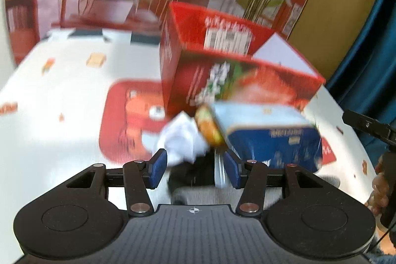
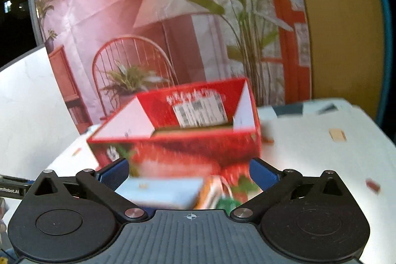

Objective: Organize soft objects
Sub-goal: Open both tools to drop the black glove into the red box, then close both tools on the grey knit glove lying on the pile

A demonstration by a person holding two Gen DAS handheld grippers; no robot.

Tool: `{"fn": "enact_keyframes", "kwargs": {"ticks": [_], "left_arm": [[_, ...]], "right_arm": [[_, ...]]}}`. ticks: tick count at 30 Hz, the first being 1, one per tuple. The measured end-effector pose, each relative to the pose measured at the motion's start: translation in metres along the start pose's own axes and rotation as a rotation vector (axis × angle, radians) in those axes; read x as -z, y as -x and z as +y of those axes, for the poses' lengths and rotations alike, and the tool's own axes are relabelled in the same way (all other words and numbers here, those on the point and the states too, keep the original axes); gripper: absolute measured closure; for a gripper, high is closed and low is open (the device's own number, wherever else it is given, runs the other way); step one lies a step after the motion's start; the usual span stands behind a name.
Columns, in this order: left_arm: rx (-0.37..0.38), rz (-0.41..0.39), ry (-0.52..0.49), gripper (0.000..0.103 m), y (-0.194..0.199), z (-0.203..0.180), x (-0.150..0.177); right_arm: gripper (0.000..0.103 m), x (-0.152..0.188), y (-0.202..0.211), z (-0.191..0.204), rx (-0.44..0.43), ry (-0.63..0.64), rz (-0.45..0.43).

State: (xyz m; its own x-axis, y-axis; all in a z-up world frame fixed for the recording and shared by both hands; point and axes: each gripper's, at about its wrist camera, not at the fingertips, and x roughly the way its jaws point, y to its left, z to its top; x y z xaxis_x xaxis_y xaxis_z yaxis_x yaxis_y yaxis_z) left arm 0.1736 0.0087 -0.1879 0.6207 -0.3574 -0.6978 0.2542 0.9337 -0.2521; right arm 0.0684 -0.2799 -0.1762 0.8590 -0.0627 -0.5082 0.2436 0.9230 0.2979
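Observation:
A red cardboard box (image 1: 222, 81) stands open-topped on the white table (image 1: 61, 90). In front of it lies a blue soft pack (image 1: 267, 137) with an orange end. My left gripper (image 1: 195, 160) is closed partway on a black and white soft bundle (image 1: 183, 140), whose crumpled white part sticks out ahead of the pads. In the right wrist view the red box (image 2: 173, 152) is straight ahead. My right gripper (image 2: 189, 165) stands wide open over the blue pack (image 2: 160, 192), with its pads clear of it. The right gripper's arm (image 1: 366, 125) shows at the right edge of the left wrist view.
A red printed mat (image 1: 123, 123) lies on the table left of the box. A green item (image 2: 226, 204) sits beside the pack. Behind the table hangs a printed backdrop (image 2: 148, 16) of a chair and plants. A blue curtain (image 1: 371, 53) is at the right. A person's hand (image 1: 380, 189) holds the right gripper.

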Motion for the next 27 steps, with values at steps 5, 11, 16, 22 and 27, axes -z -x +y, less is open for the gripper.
{"fn": "enact_keyframes", "kwargs": {"ticks": [5, 11, 16, 22, 27], "left_arm": [[0.015, 0.038, 0.037, 0.050, -0.006, 0.003, 0.017], [0.008, 0.063, 0.071, 0.050, -0.012, 0.006, 0.028], [-0.013, 0.088, 0.071, 0.050, -0.018, 0.004, 0.036], [-0.026, 0.124, 0.067, 0.050, -0.023, 0.004, 0.043], [-0.034, 0.139, 0.054, 0.050, -0.025, 0.003, 0.045]], "right_arm": [[0.000, 0.036, 0.016, 0.003, 0.045, 0.017, 0.034], [0.009, 0.069, 0.020, -0.005, 0.091, -0.046, 0.110], [0.018, 0.085, 0.015, -0.009, 0.100, -0.079, 0.184], [0.025, 0.094, 0.005, -0.009, 0.091, -0.124, 0.232], [0.026, 0.089, 0.014, -0.014, 0.089, -0.179, 0.184]]}}
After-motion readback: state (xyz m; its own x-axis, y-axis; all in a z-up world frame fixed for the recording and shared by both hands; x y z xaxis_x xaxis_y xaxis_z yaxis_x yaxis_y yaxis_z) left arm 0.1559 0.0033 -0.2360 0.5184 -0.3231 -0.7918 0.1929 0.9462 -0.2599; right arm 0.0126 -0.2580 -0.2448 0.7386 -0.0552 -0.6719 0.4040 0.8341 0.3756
